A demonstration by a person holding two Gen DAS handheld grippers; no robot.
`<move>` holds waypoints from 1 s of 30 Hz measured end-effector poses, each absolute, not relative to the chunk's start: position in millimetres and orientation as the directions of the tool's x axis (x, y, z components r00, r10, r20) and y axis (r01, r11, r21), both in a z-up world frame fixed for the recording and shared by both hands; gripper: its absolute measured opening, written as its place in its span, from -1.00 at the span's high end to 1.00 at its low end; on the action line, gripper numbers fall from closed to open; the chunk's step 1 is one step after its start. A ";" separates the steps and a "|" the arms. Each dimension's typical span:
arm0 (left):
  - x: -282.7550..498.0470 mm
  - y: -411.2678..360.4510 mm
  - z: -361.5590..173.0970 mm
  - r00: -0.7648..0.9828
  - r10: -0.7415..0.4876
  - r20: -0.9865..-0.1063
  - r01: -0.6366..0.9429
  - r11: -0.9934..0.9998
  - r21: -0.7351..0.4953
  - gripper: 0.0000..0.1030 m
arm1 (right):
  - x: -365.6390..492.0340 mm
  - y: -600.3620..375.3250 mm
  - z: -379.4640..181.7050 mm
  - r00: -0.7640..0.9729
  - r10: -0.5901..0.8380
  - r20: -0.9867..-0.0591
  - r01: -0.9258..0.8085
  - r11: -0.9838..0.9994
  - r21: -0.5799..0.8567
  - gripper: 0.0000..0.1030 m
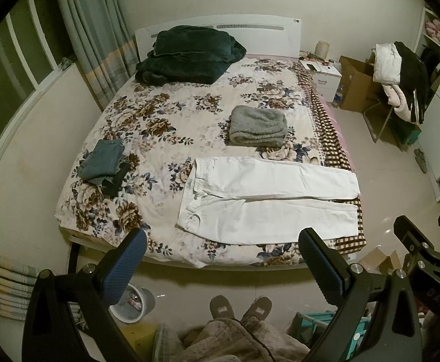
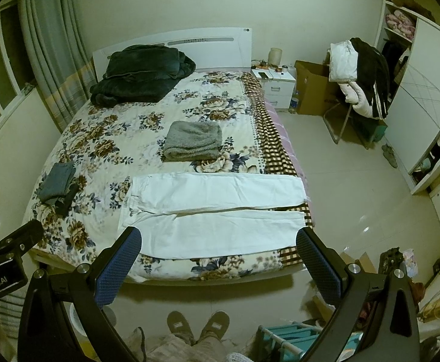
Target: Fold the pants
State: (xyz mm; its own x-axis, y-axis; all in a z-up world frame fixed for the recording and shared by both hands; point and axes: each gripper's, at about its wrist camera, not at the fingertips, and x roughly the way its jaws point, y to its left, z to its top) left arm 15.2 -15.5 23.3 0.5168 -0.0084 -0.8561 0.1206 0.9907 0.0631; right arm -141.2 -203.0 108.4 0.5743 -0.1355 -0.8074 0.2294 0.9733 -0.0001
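White pants (image 1: 268, 199) lie flat and spread out on the near part of the floral bed (image 1: 165, 114), waistband to the left, both legs stretched to the right edge. They also show in the right wrist view (image 2: 214, 211). My left gripper (image 1: 223, 241) is open and empty, held above the floor in front of the bed's foot. My right gripper (image 2: 218, 241) is open and empty, also short of the bed, near the pants' lower leg. The right gripper's body shows at the far right of the left wrist view (image 1: 425, 241).
On the bed lie a folded grey fleece (image 1: 259, 129), folded blue jeans (image 1: 102, 163) and a dark green blanket (image 1: 187, 54). A nightstand (image 1: 322, 75), cardboard box (image 1: 355, 84) and a clothes-laden chair (image 1: 400, 78) stand right. A bucket (image 1: 135, 301) and my slippers (image 1: 241, 307) are on the floor.
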 end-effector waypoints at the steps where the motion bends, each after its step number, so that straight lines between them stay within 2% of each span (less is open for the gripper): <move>1: 14.7 -16.5 22.7 0.517 -0.009 -0.856 0.121 0.991 0.063 -1.00 | -140.8 -202.9 109.7 0.573 -0.136 -0.808 0.230 0.973 0.000 -1.00; 10: 15.4 -20.2 23.1 0.513 -0.015 -0.859 0.127 0.990 0.059 -1.00 | -142.5 -205.1 106.4 0.562 -0.135 -0.816 0.235 0.972 0.002 -1.00; 16: 26.8 -36.5 4.1 0.531 0.001 -0.847 0.134 0.987 0.086 -1.00 | -136.8 -209.0 88.8 0.545 -0.152 -0.824 0.269 0.963 0.000 -1.00; 23: 88.7 -36.0 -38.8 0.540 0.024 -0.841 0.135 0.984 0.115 -1.00 | -98.5 -210.0 62.3 0.533 -0.185 -0.826 0.329 0.944 0.001 -1.00; 30: 156.4 -36.2 -86.8 0.502 0.015 -0.865 0.153 0.983 0.106 -1.00 | -24.5 -223.0 4.3 0.495 -0.188 -0.849 0.369 0.929 0.009 -1.00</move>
State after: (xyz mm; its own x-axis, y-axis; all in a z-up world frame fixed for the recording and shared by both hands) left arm 156.4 -36.2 -86.8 0.5019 0.0154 -0.8648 0.1529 0.9825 0.1063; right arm -24.5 -223.0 4.3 0.4946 -0.1880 -0.8485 0.3689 0.9294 0.0091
